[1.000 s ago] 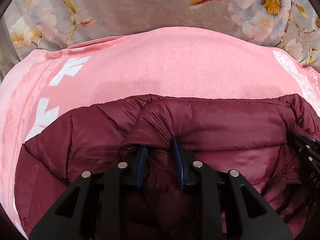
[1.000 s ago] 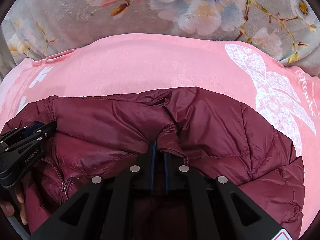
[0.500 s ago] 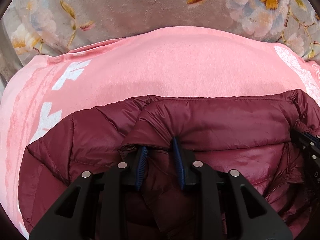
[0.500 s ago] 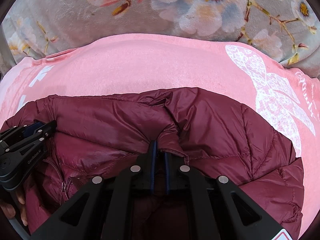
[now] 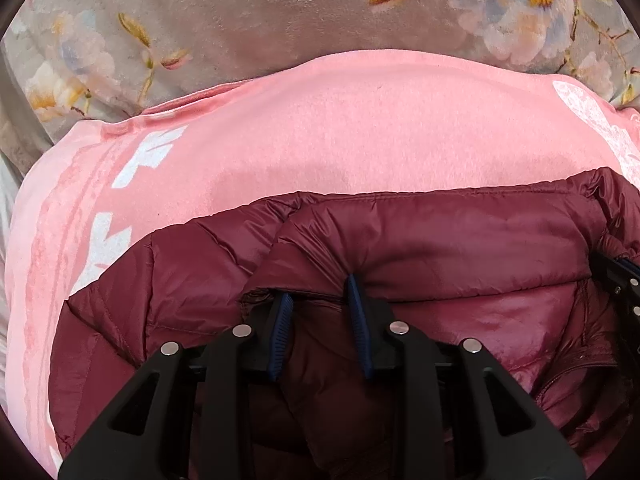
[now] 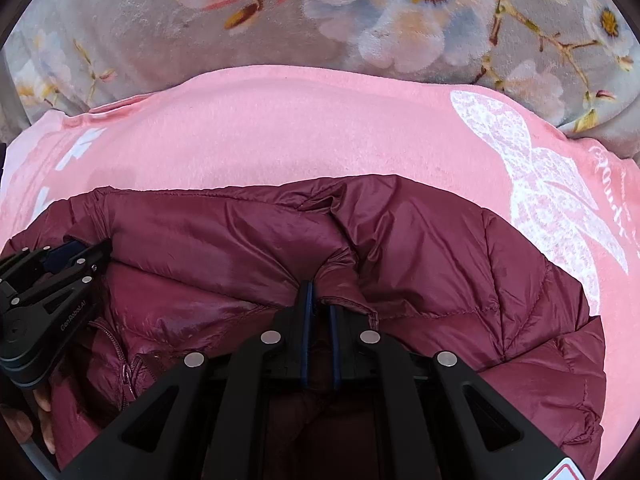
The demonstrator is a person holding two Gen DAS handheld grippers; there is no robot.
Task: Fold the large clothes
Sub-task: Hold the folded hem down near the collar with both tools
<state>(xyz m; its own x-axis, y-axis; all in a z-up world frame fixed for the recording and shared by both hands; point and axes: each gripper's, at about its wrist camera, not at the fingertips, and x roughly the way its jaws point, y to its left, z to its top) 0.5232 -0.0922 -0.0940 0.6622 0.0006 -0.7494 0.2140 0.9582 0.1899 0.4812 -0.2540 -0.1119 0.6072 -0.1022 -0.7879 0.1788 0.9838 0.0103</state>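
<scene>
A maroon quilted puffer jacket [image 5: 460, 240] lies on a pink blanket [image 5: 340, 128] printed with white shapes, and that blanket is spread over a grey floral cover [image 5: 260, 12]; nothing in either view serves as a container. The jacket's upper edge, a stitched hem or collar band (which of the two is hard to tell), runs side to side across both views, so its long axis lies left to right in front of the grippers, with the shinier inner lining [image 6: 180, 296] and a zipper [image 6: 128, 372] showing below the turned-over flap. The left gripper [image 5: 320, 300] has its blue-padded fingers [image 5: 358, 320] set moderately apart with a thick bunch of jacket fabric between them, the flap's edge draped over their tips; whether they actually pinch it firmly cannot be told from this view. The right gripper [image 6: 319, 292] has its fingers drawn narrow, clamped on a ridge of the same flap, which puckers upward from the tips. Each gripper appears at the edge of the other's view, the left gripper [image 6: 80, 252] at the jacket's left portion and the right gripper [image 5: 624, 276] at its right portion, so both hold along the same folded edge, well apart. Fingertips of the person's left hand [image 6: 24, 420] show under the left tool.
</scene>
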